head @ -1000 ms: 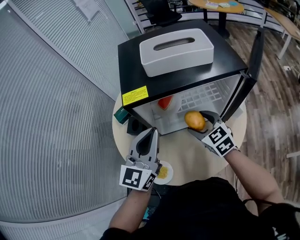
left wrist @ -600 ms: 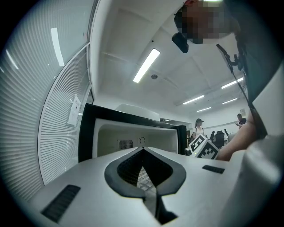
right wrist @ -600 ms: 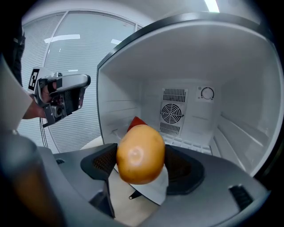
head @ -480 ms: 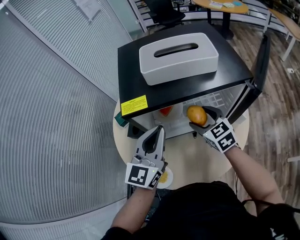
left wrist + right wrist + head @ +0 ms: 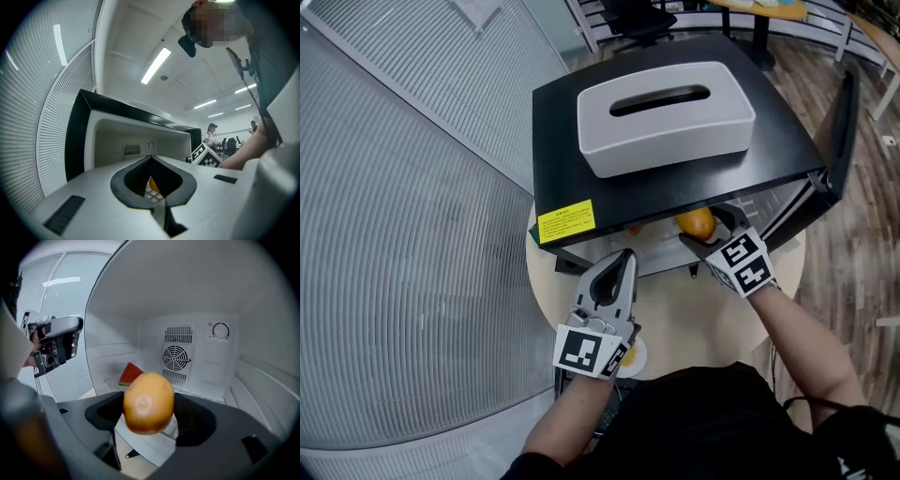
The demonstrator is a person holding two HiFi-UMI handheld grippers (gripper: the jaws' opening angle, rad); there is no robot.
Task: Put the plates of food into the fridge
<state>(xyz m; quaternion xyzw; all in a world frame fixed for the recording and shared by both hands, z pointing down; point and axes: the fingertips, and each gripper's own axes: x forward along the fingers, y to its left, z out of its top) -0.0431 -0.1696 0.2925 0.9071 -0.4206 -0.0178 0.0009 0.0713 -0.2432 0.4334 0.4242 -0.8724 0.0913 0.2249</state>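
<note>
Gripping an orange fruit between its jaws, the right gripper holds it at the open fridge's mouth, with a watermelon slice lying deeper inside. The left gripper hovers before the fridge, jaws together and empty. Beneath it, a small plate of food sits on the round table.

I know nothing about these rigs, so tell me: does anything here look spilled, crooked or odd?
Nothing stands out. The mango sits on the plate held by the right gripper at the fridge opening; a watermelon slice lies inside, nothing spilled.
</note>
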